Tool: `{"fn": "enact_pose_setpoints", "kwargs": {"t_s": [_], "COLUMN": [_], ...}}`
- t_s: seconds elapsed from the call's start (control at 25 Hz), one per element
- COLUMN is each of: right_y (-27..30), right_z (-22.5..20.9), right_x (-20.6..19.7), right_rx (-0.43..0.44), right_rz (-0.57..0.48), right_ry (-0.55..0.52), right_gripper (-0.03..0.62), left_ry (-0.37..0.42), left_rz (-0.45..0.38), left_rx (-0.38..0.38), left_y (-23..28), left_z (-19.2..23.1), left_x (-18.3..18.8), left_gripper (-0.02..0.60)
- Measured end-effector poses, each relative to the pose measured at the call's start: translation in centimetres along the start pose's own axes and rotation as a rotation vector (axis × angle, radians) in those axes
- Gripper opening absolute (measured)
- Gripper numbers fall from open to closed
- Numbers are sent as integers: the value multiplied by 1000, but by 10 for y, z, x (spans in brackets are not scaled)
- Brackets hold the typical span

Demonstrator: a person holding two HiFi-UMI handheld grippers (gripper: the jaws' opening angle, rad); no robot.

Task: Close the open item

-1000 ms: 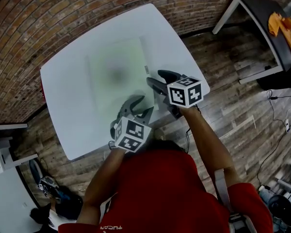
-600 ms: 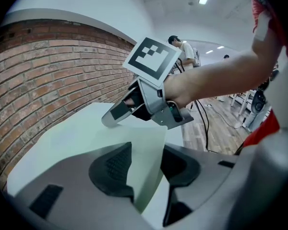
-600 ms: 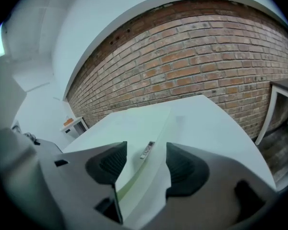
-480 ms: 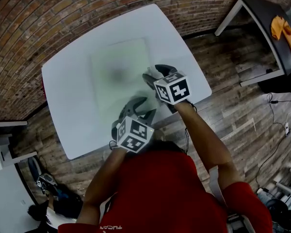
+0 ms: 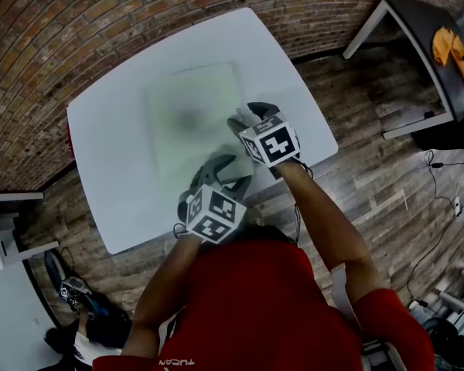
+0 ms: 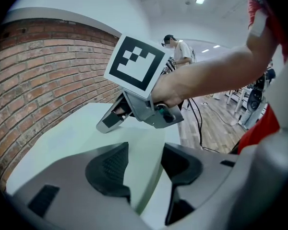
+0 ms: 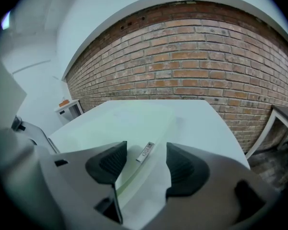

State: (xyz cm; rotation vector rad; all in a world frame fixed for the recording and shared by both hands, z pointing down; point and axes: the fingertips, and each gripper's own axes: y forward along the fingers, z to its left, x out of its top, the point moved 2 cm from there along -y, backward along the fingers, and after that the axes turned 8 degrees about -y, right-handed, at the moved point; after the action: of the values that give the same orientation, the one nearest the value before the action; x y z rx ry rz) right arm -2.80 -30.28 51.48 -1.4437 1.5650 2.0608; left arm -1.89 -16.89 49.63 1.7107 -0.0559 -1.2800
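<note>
The jaws of the left gripper (image 6: 145, 166) stand apart, having just been opening. The near edge of the pale green folder (image 5: 189, 114) runs between them, but neither pad presses it. I read this as a release, with nothing left for that hand to steady. The right gripper (image 7: 146, 163) has its jaws parted too and grips nothing. It is poised low over the folder's right-hand edge, where a small label (image 7: 145, 152) lies just beyond the jaws, probably so it can press that edge down if the cover springs up. The folder lies flat near the middle of the white worktop (image 5: 108, 145) and looks like a single closed sheet, so closing seems done or nearly so. Both grippers crowd the folder's near right corner, the right one just ahead of the left, so a forward push by the left would meet it. Bare worktop lies to the folder's left and far side, and a brick wall (image 5: 77, 22) stands beyond the far edges. The freest way out is back toward the person.
</note>
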Motion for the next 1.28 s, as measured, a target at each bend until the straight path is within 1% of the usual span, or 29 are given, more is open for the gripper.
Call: {"fn": "enact_pose_setpoints", "kwargs": {"t_s": [0.08, 0.24, 0.36, 0.48, 0.6, 0.68, 1.08, 1.16, 1.28], "right_y": [0, 0, 1, 1, 0, 0, -2, -3, -7], "right_z": [0, 0, 0, 1, 2, 2, 2, 3, 5], "right_x": [0, -2, -2, -2, -3, -3, 0, 2, 7], "right_rx": [5, 0, 2, -2, -8, -16, -37, -37, -26], "right_rz": [-7, -17, -23, -26, -33, -39, -45, -51, -78], "right_ry": [6, 20, 26, 18, 14, 13, -18, -37, -58], "right_gripper": [238, 238, 238, 238, 238, 238, 238, 238, 238], "left_ry": [13, 45, 31, 16, 35, 47, 50, 46, 19], "left_rz": [5, 10, -21, -41, -16, 3, 18, 6, -37], "left_rx": [-18, -51, -61, -43, 11, 28, 7, 7, 7], "left_y": [0, -2, -5, -8, -6, -4, -3, -5, -11], "left_z": [-3, -8, -7, -3, 3, 4, 3, 3, 6], "left_x": [0, -2, 2, 4, 1, -2, -1, 0, 5], "left_gripper": [230, 239, 239, 238, 229, 222, 207, 207, 207]}}
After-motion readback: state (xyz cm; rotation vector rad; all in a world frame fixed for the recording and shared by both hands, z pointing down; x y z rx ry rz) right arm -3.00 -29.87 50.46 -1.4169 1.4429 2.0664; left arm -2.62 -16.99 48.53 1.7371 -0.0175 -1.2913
